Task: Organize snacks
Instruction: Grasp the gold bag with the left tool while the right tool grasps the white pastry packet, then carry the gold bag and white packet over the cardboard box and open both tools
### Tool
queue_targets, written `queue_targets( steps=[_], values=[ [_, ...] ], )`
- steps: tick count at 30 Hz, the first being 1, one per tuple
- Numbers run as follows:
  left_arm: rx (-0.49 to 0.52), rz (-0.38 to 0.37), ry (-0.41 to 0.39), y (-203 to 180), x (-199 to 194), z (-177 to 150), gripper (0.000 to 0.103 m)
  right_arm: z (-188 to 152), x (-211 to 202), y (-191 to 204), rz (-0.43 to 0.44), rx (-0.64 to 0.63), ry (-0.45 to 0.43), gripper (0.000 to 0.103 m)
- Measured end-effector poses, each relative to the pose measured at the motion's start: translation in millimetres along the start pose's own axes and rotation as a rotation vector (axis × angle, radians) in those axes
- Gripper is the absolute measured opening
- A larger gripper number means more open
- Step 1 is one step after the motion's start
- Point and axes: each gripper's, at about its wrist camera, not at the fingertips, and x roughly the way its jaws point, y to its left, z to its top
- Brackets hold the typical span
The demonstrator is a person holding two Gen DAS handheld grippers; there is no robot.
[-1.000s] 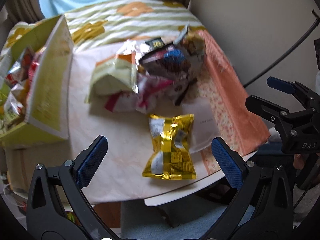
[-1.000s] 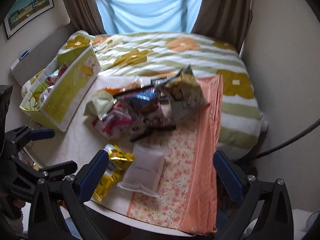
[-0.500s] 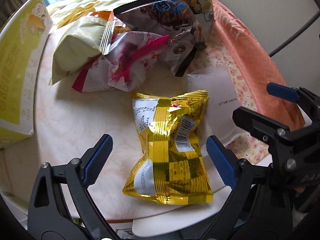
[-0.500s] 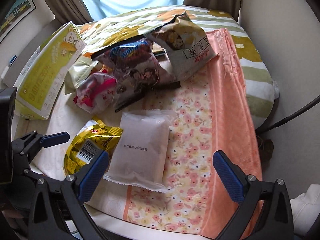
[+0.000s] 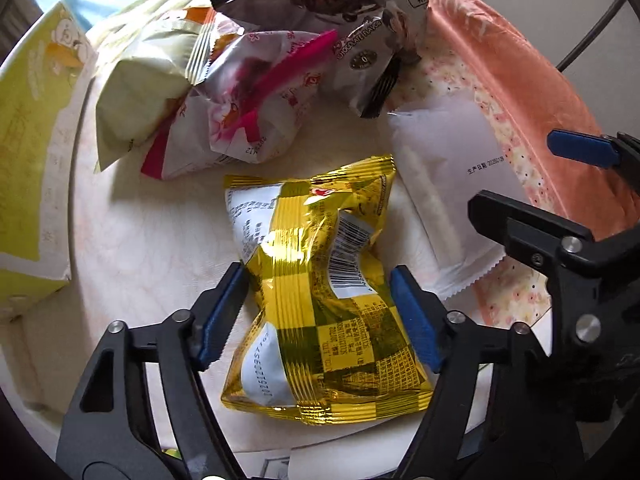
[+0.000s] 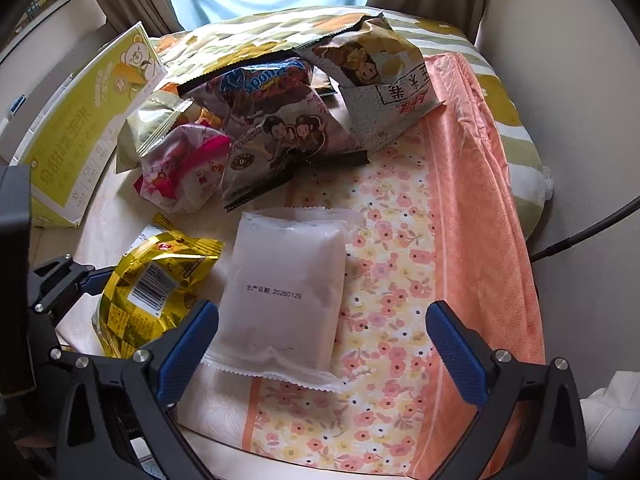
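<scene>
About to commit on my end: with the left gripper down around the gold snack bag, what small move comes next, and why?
Probably finish closing the left gripper before lifting. Its jaws have just been closing and both blue pads now sit against the pinched waist of the gold snack bag, which lies flat on the table. Lifting sooner might let the slick foil slip.

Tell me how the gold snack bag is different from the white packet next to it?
The gold snack bag is shiny, checkered and crinkled; the white packet is plain, matte and smooth. The left gripper pinches the gold bag; the white packet lies untouched inside the open right gripper. Both are sealed.
</scene>
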Motion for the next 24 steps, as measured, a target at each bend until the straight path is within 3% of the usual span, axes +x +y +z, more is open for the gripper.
queue_targets(
  steps=[7, 13, 20, 24],
  values=[
    [-0.027, 0.021, -0.019, 20, -6, -4, 0.056, 4, 2, 15, -0.022, -0.023, -0.005, 0.103],
    [-0.064, 0.026, -0.019, 41, -10, -7, 0.055, 6, 9, 26, -0.009, -0.035, 0.003, 0.101],
    [-0.085, 0.035, -0.019, 56, -9, -5, 0.054, 10, 28, 31, 0.012, -0.022, 0.045, 0.081],
    [-0.099, 0.049, -0.015, 66, -10, -6, 0.054, 9, 34, 37, -0.023, -0.033, 0.045, 0.071]
  ],
)
